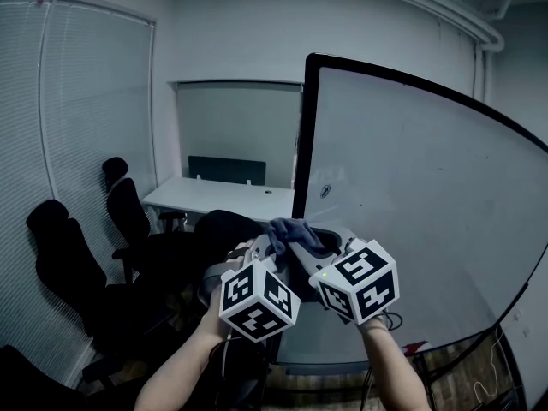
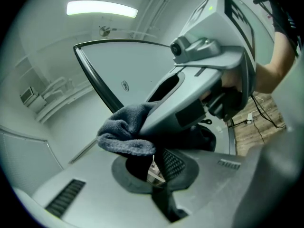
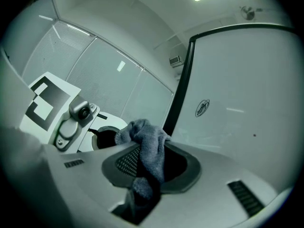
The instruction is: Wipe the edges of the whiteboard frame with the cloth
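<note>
A dark grey-blue cloth [image 1: 291, 232] is bunched between my two grippers, which meet chest-high just left of the whiteboard [image 1: 411, 195]. Its black frame edge [image 1: 304, 144] rises right behind the cloth. In the right gripper view, my right gripper [image 3: 149, 163] is shut on the cloth [image 3: 149, 148], which hangs down through its jaws, with the frame [image 3: 183, 84] close ahead. In the left gripper view, the cloth [image 2: 123, 134] bulges over my left gripper [image 2: 154, 167], whose jaws stand slightly apart with background showing through the gap. The right gripper's body fills that view's upper right.
Black office chairs [image 1: 128, 208] stand at the left in front of window blinds [image 1: 86, 101]. A white desk [image 1: 218, 197] sits against the back wall. Cables [image 1: 488, 375] lie on the wooden floor below the whiteboard's right end.
</note>
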The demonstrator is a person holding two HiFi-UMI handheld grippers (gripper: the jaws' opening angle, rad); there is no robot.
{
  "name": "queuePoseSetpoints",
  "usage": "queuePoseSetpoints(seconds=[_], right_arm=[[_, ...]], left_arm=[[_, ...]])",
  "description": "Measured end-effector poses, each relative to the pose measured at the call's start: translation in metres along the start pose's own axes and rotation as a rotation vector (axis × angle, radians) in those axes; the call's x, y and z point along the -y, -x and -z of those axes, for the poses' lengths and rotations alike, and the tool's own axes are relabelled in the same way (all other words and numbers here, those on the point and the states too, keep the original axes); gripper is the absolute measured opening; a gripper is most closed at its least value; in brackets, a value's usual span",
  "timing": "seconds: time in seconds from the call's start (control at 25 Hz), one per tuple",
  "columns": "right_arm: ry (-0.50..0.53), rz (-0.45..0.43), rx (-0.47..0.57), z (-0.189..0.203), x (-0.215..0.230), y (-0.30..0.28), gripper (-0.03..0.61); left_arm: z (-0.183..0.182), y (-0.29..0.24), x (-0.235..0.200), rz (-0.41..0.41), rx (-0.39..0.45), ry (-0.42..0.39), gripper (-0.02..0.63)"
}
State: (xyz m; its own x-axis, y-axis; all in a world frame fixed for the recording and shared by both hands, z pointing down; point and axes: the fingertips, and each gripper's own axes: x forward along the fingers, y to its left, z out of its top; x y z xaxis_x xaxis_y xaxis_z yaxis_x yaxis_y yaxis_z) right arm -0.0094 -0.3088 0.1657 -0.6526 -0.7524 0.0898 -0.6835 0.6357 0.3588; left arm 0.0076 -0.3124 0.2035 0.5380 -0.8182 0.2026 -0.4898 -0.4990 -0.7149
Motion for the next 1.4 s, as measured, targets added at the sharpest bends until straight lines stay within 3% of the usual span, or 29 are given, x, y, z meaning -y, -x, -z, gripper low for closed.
queuePoseSetpoints(seconds=[0.72, 1.4], right_arm=[[0.137, 0.034, 0.010, -0.054, 0.015, 0.001, 0.101], [0.316, 0.127, 0.008, -0.108, 0.036, 0.003, 0.100]], left_arm=[[-0.032, 0.012, -0.044, -0.087, 0.020, -0.080, 0.015], [-0.067, 0.020, -0.085, -0.133, 0.048, -0.146, 0.015]])
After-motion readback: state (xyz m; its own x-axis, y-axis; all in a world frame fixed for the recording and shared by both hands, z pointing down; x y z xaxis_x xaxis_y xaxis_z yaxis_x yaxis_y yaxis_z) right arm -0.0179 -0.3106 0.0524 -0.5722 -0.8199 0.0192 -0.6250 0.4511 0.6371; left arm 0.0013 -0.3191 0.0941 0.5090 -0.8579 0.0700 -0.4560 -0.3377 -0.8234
